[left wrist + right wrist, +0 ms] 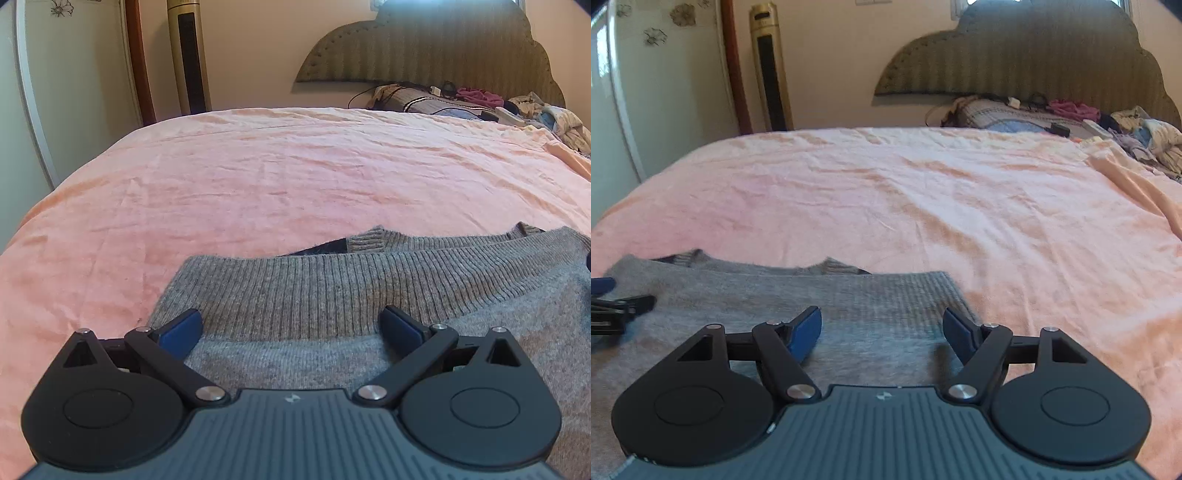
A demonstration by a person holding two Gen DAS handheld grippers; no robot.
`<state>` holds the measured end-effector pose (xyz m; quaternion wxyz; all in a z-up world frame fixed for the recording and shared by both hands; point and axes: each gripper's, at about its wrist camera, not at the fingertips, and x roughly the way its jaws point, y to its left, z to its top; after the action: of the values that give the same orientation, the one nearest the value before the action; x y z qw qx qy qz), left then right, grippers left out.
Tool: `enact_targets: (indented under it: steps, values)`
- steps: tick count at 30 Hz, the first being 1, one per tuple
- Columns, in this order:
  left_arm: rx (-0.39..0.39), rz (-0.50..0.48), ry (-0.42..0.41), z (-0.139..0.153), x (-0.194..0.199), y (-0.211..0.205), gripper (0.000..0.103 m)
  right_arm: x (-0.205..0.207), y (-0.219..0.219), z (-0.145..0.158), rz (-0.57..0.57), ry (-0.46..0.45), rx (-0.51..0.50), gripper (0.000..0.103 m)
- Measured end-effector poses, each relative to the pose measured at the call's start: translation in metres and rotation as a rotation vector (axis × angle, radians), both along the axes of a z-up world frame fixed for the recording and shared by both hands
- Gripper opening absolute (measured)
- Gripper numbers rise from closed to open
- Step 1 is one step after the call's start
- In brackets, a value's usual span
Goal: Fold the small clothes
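Two grippers hover low over the work, both spread wide and holding nothing: the left gripper (291,325) straddles the ribbed hem band of the grey sweater (369,295), and the right gripper (882,328) sits over the same garment's right-hand corner (849,302) — a placement judged to set up a pinch at each end of the folded edge. Sweater lies flat, already doubled, at the near edge of the pink bedspread (258,177). No container in view — loose clothes (1145,136) are merely heaped by the headboard (1034,55).
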<state>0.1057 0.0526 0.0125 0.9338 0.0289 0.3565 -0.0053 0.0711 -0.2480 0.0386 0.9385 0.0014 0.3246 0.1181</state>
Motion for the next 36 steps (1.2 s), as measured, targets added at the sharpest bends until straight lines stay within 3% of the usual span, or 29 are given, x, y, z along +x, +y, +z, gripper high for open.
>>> enact_targets:
  steps: [1,3,4,6,9,11,13,16,18,19,20,23,26,28,30,31,32,33,36]
  values:
    - [-0.002,0.001,0.001,0.000,0.002,0.000,0.103,-0.007,0.006,-0.003,0.027,0.003,-0.019,0.094]
    - [-0.001,0.001,0.001,0.000,0.002,0.000,0.103,-0.010,0.016,-0.023,0.045,0.039,-0.120,0.098]
    - [0.000,0.001,0.000,0.000,0.002,-0.001,0.103,-0.014,0.011,-0.031,0.038,0.006,-0.090,0.103]
    - [0.000,0.002,-0.001,0.000,0.002,-0.001,0.103,-0.012,-0.006,-0.034,0.019,0.011,0.015,0.103]
    - [0.014,0.010,0.002,0.002,0.001,-0.003,0.103,-0.012,0.001,-0.035,0.017,0.004,-0.029,0.103]
    - [0.016,0.039,0.012,0.009,-0.005,-0.005,0.103,-0.014,-0.001,-0.034,0.018,0.006,-0.007,0.103]
    - [-0.044,0.049,0.012,0.020,-0.018,-0.007,0.103,-0.014,-0.002,-0.034,0.019,0.004,-0.003,0.103]
    - [-0.121,-0.031,0.022,0.026,-0.037,-0.013,0.103,-0.014,-0.001,-0.034,0.019,0.003,-0.003,0.103]
    - [-0.071,-0.035,0.054,0.013,-0.036,-0.015,0.103,-0.013,-0.002,-0.034,0.020,0.004,-0.001,0.103]
    - [-0.064,-0.041,0.015,0.004,-0.038,-0.010,0.103,-0.013,-0.002,-0.034,0.021,0.004,0.002,0.103]
    - [-0.096,-0.041,0.009,0.003,-0.036,-0.001,0.103,-0.013,-0.003,-0.034,0.022,0.004,0.006,0.103]
    - [-0.060,0.002,0.022,0.008,-0.030,0.009,0.103,-0.016,-0.007,-0.032,0.023,0.000,0.012,0.103]
    - [-0.038,0.025,0.026,0.021,-0.050,0.008,0.103,-0.036,-0.003,-0.019,-0.064,-0.027,-0.056,0.103]
    - [-0.074,-0.035,0.002,0.026,-0.071,0.005,0.103,-0.052,-0.002,-0.012,-0.034,-0.035,-0.002,0.103]
    - [-0.058,-0.055,0.046,0.013,-0.077,0.001,0.103,-0.059,0.005,-0.018,0.008,-0.019,-0.025,0.103]
    - [-0.068,-0.054,0.000,0.005,-0.083,0.004,0.103,-0.057,0.007,-0.030,0.017,0.006,-0.076,0.103]
    - [-0.076,-0.054,-0.026,0.001,-0.087,0.007,0.103,-0.060,0.003,-0.035,0.035,-0.031,-0.065,0.103]
    - [-0.082,-0.045,-0.017,0.004,-0.086,0.009,0.103,-0.057,-0.004,-0.032,0.030,-0.015,-0.022,0.103]
    - [-0.065,0.009,0.019,0.019,-0.091,0.009,0.103,-0.054,-0.009,-0.022,-0.040,0.049,-0.059,0.103]
